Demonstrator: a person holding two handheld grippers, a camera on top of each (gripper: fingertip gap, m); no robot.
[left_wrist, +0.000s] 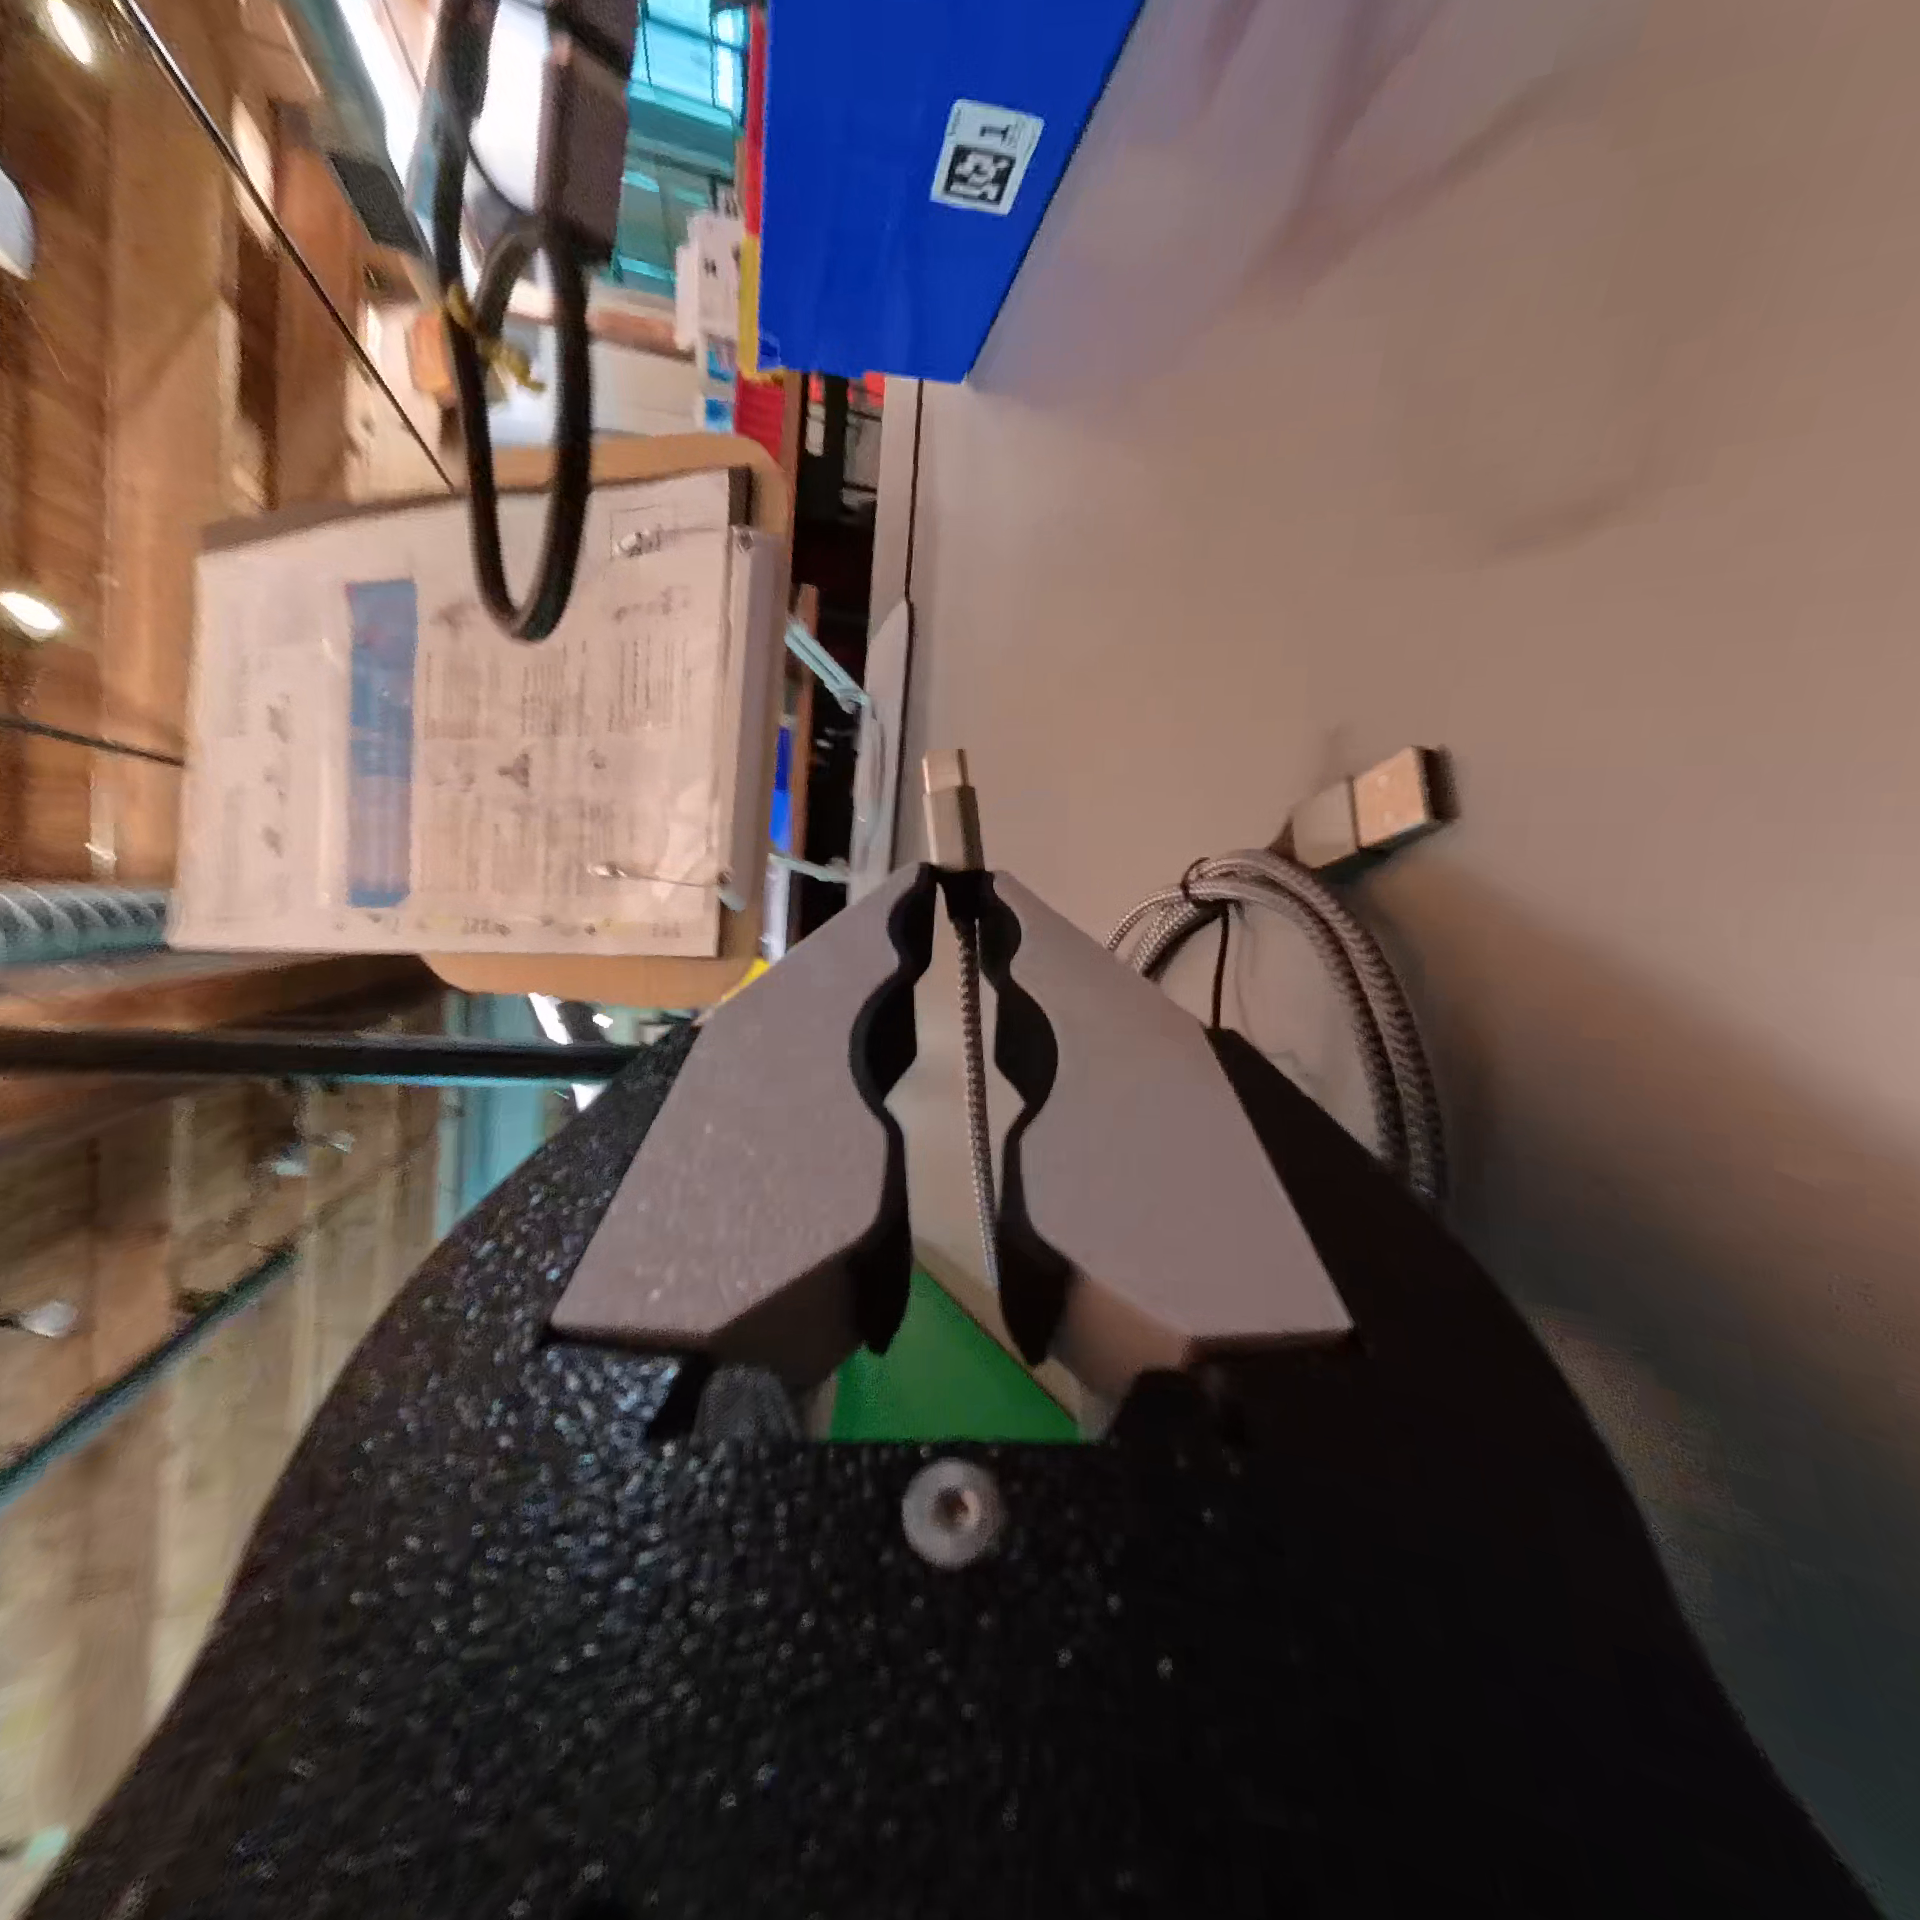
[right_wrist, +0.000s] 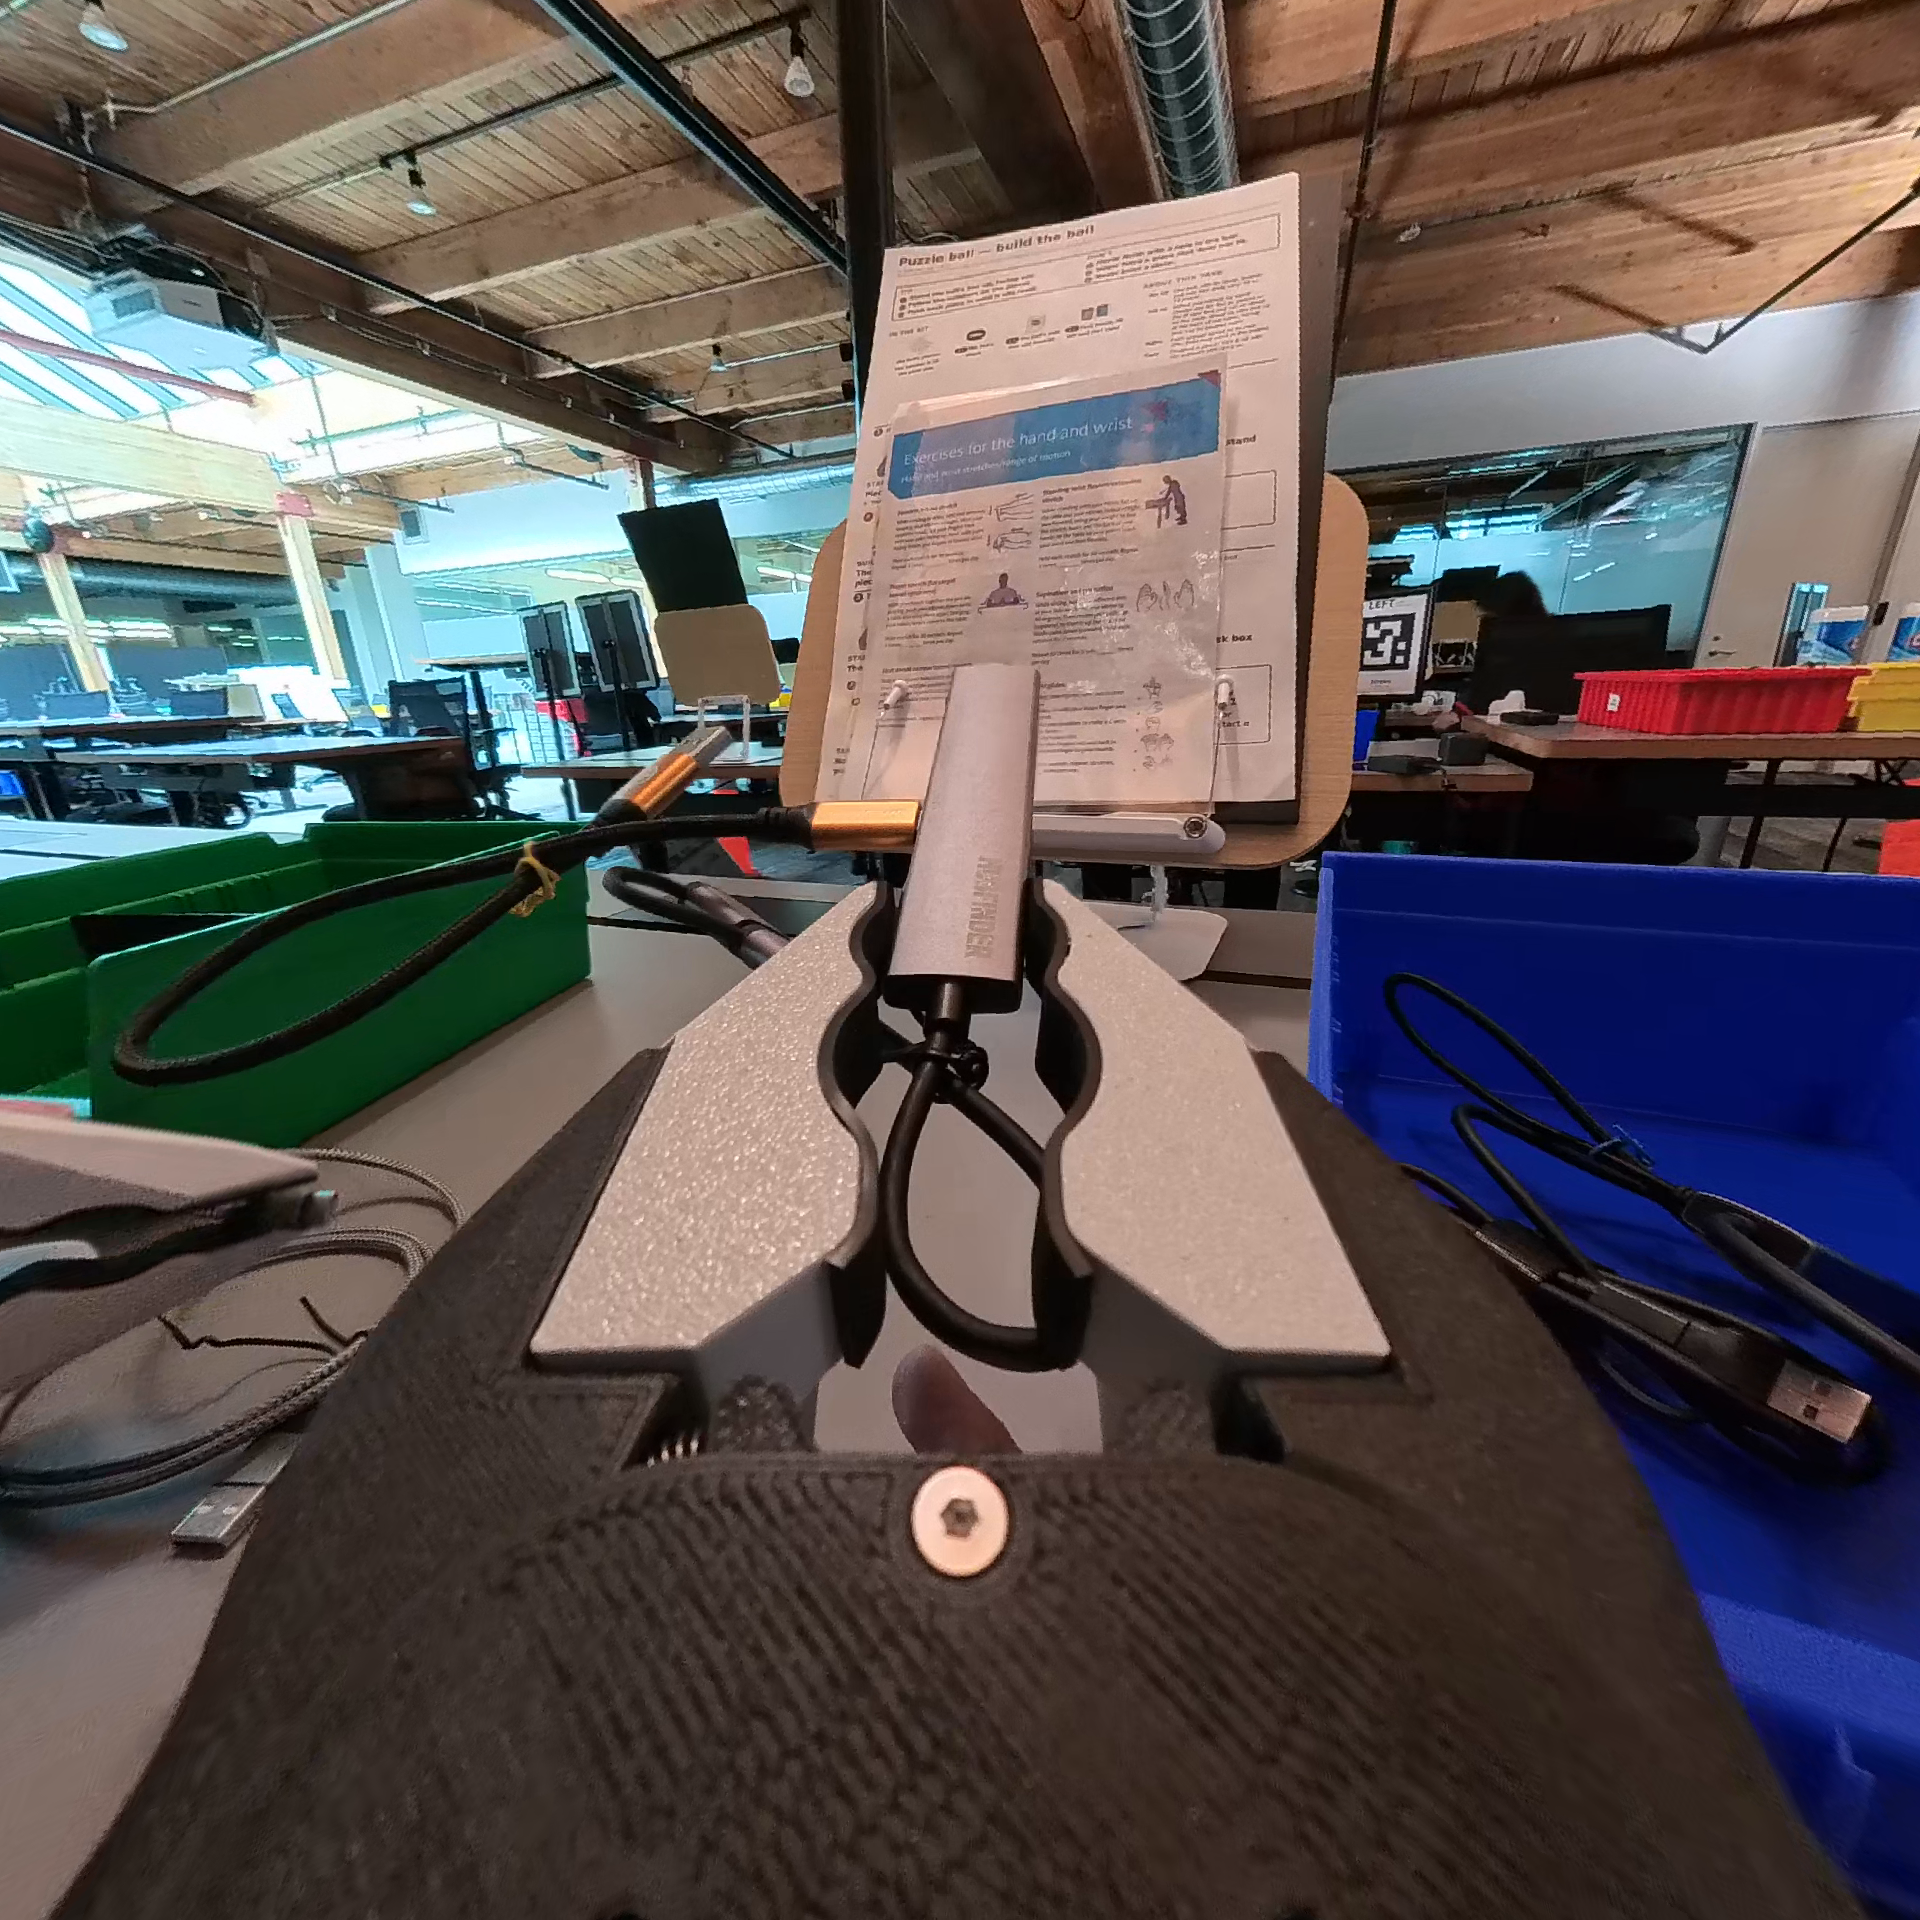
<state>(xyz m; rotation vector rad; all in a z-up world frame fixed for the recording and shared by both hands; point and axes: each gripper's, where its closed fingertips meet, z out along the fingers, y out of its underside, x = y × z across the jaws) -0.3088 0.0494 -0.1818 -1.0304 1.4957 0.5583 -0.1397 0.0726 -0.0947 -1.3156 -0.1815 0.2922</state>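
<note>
My right gripper (right_wrist: 961, 904) is shut on a grey USB hub (right_wrist: 971, 790) and holds it upright above the table. A black braided cable (right_wrist: 312, 966) with a gold plug (right_wrist: 864, 823) sits in the hub's left side. The hub's own short black lead (right_wrist: 914, 1195) loops between the fingers. My left gripper (left_wrist: 956, 878), turned on its side, is shut on the small plug (left_wrist: 951, 800) of a grey braided cable (left_wrist: 1361, 997). That cable's USB-A end (left_wrist: 1371, 810) lies on the table. The left gripper also shows in the right wrist view (right_wrist: 281, 1195), low at the left.
A blue bin (right_wrist: 1558, 987) at the right holds a black USB cable (right_wrist: 1662, 1309). A green bin (right_wrist: 332, 935) stands at the left. A document stand (right_wrist: 1081, 540) with papers is behind, at the table's far edge. The blue bin (left_wrist: 894, 187) shows in the left wrist view. Some 20 cm of space lies between my two pairs of fingers.
</note>
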